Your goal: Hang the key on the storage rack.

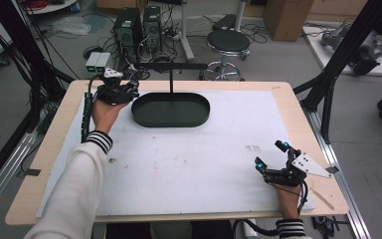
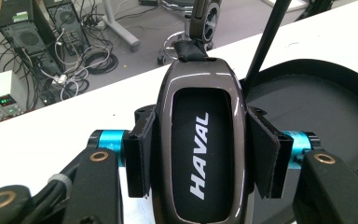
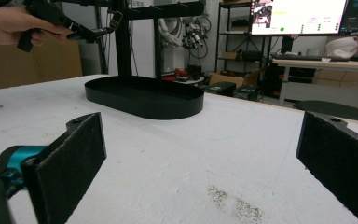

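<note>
- Two grippers worked over a white mat [image 1: 189,164] that covered most of a pale wooden table [image 1: 45,164]; the mat bore faint smudges and a patch of dark specks [image 3: 235,205] just ahead of the right gripper [image 1: 270,154].
- The right gripper sat low at the near right of the mat, its jaws spread wide with nothing between them.
- Farther in, a black oval tray [image 1: 170,110] with an upright post and crossbar [image 1: 171,65] stood on the mat's far half.
- The left gripper [image 1: 129,84] was held above the tray's left end, its pads [image 2: 137,158] pinching a dark glossy key fob [image 2: 200,149] marked HAVAL, with a strap and ring at its top.
- Beyond the table's far edge lay grey floor with computer towers [image 1: 137,27], tangled cables, a round stool [image 1: 228,42] and cardboard boxes.
- From the right gripper view, a desk with lit monitors [image 3: 298,16] stood at the room's far side.
</note>
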### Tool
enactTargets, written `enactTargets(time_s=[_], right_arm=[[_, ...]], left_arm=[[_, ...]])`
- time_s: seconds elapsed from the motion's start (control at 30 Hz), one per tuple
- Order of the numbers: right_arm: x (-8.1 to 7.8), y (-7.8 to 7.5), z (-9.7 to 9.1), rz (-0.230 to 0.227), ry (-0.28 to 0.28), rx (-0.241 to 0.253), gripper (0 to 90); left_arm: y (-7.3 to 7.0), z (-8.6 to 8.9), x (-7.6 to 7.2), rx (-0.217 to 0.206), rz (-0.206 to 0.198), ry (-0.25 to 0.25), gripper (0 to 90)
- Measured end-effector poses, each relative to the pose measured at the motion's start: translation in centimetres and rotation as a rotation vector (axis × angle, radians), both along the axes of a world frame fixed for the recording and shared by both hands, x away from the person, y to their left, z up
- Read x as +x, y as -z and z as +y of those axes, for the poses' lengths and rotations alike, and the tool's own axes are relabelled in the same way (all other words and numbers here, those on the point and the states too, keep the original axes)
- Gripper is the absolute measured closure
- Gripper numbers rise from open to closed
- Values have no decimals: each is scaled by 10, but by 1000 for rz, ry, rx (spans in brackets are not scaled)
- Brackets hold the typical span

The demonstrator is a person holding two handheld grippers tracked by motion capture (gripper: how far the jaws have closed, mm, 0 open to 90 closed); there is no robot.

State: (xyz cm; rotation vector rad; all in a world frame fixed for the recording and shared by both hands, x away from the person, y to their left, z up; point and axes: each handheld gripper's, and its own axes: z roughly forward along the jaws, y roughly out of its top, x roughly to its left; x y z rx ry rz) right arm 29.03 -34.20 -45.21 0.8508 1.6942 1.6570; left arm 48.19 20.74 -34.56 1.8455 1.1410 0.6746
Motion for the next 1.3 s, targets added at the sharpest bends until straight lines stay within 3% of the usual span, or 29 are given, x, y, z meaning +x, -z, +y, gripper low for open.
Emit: enactTargets(time_s=[0.07,0.17,0.2,0.23,0.27,0.33,0.37,0.43,0.47,0.5,0.57,0.63,0.77,0.87,0.93,1.0,1.03,1.07,1.13,1.17,1.3], right_arm=[[0,0,0,0,0,1,4],[0,0,-1,-2,-3,2,4],[0,0,0,-2,-2,3,4],[0,0,0,-2,-2,3,4],[0,0,0,0,-3,2,4],[0,0,0,1,-2,1,4],[0,0,0,1,-1,1,4],[-1,0,0,3,-1,-6,4],[0,0,1,-5,-5,-5,4],[0,0,1,-4,-2,-9,4],[-1,0,1,-6,-5,-18,4],[-1,0,2,-14,-4,-29,4],[-2,0,4,-19,-3,-36,4],[-1,0,3,-22,-1,-36,4],[-1,0,3,-18,-2,-35,4],[-1,1,3,-28,-2,-38,4],[-1,0,4,-22,-4,-37,4],[-1,0,4,-24,-2,-40,4],[-1,0,4,-26,0,-45,4],[-1,0,4,-26,0,-45,4],[-2,0,4,-21,2,-41,4]], left_arm=[[1,-1,0,5,-7,-3,483],[6,-1,1,9,6,41,465],[8,0,2,2,2,67,372],[11,-1,3,4,-9,82,372],[12,-1,3,-8,-14,103,223],[13,-1,2,-26,-31,123,197],[12,-1,-1,-55,-43,124,127],[12,0,-3,-71,-55,117,19],[11,0,-5,-92,-63,118,17],[9,2,-11,-104,-74,153,16],[9,3,-16,-103,-85,159,17],[7,10,-29,-132,-99,197,17],[5,17,-45,-136,-135,226,17],[8,30,-71,-144,-194,254,17],[10,33,-75,-153,-203,258,17],[16,41,-89,-171,-213,261,17],[22,47,-103,-179,-231,266,17],[22,47,-103,-179,-231,266,17],[30,57,-122,-192,-268,283,17],[30,57,-122,-192,-268,283,17],[46,72,-148,-223,-285,275,17]])
